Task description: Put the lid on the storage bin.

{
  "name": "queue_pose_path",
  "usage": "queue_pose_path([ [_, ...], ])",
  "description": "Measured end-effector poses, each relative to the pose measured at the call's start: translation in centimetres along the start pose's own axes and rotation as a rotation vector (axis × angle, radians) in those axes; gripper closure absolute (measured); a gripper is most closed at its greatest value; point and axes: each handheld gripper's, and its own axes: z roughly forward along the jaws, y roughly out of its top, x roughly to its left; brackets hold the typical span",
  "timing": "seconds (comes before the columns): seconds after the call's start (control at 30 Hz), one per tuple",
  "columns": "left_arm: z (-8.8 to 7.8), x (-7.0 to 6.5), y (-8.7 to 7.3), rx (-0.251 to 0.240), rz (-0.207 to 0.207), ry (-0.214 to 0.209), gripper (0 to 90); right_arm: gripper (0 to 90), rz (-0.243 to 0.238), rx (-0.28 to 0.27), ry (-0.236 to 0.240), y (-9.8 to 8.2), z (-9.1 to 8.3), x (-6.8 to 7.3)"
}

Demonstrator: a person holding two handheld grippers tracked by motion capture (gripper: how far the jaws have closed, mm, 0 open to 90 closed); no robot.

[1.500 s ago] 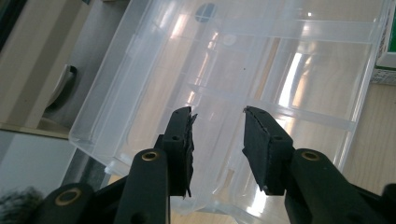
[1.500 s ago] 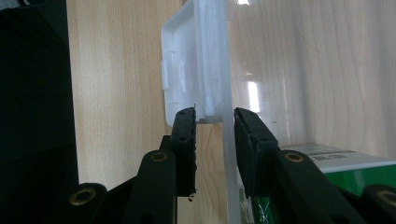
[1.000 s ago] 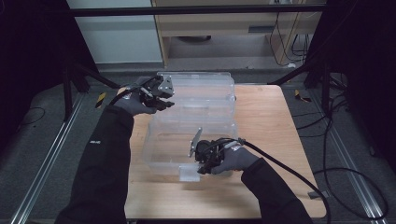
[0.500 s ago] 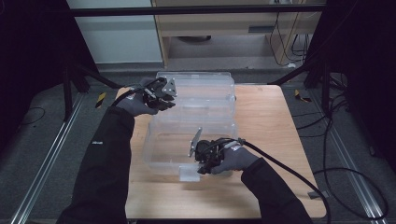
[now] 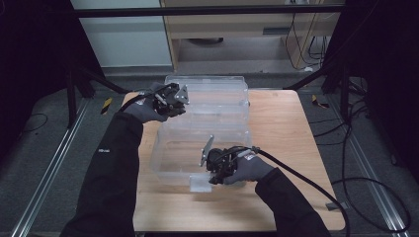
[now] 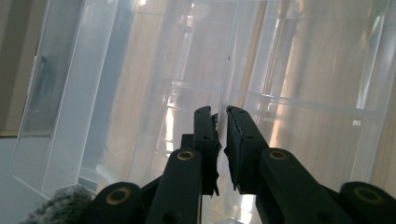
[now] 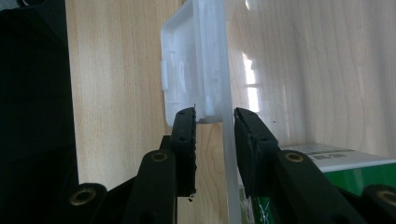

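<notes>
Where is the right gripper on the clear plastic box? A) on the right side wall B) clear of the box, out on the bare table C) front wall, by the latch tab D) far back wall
C: the right gripper straddles the front wall of the clear plastic box beside the latch tab, one jaw outside and one inside.

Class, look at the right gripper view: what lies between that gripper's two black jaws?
The right gripper straddles the clear plastic box's front wall just below its white latch; the right gripper view shows this.
</notes>
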Motion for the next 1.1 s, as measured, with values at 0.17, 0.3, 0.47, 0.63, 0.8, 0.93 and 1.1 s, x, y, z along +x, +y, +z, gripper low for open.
queue_pose_path([
  [0.17,-0.2,-0.2,0.3,0.017,0.02,-0.013,85.3,70.2,-0.003,-0.002,0.0,-0.1,0.0,0.1],
  [0.3,-0.4,-0.3,0.6,0.034,0.029,-0.022,86.4,70.2,0.0,0.001,-0.007,-0.1,-0.1,0.2],
  [0.47,-0.8,-0.6,0.8,0.038,0.03,-0.032,87.1,70.2,0.0,0.003,-0.014,0.0,0.0,0.4],
  [0.63,-1.5,-0.9,0.9,0.028,0.037,-0.05,87.9,70.2,-0.002,0.005,-0.018,0.0,0.0,0.5],
  [0.8,-2.3,-1.7,1.2,0.043,0.068,-0.054,88.5,70.2,0.005,0.001,-0.026,0.0,0.0,0.6],
  [0.93,-3.0,-2.6,1.4,0.052,0.088,-0.059,88.6,70.2,0.004,0.002,-0.029,-0.1,0.0,0.7],
  [1.1,-3.5,-3.7,1.3,0.044,0.1,-0.053,88.7,70.2,0.002,-0.006,-0.038,-0.2,0.0,0.8],
])
